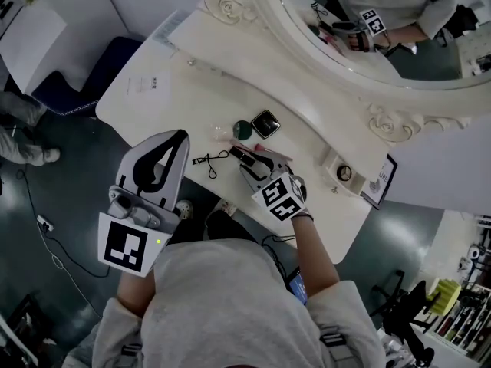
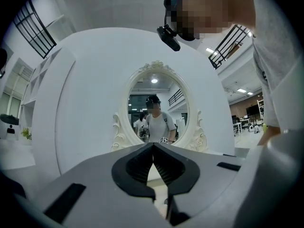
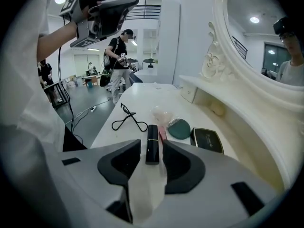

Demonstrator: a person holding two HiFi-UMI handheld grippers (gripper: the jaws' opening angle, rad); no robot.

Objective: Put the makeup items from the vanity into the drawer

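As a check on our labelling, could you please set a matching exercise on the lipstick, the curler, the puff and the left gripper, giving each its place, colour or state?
Things:
1. lipstick
2. curler
3. puff
4. left gripper

Matches:
A. teal
B. shut
C. between the right gripper's open jaws
D. leftmost item in the right gripper view

Pairs: 1-C, 2-D, 3-A, 4-B

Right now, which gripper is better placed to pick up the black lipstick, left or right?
Right. The right gripper has its fingers open around the black lipstick on the vanity top, not pressing it. The left gripper is shut, held high, facing the mirror.
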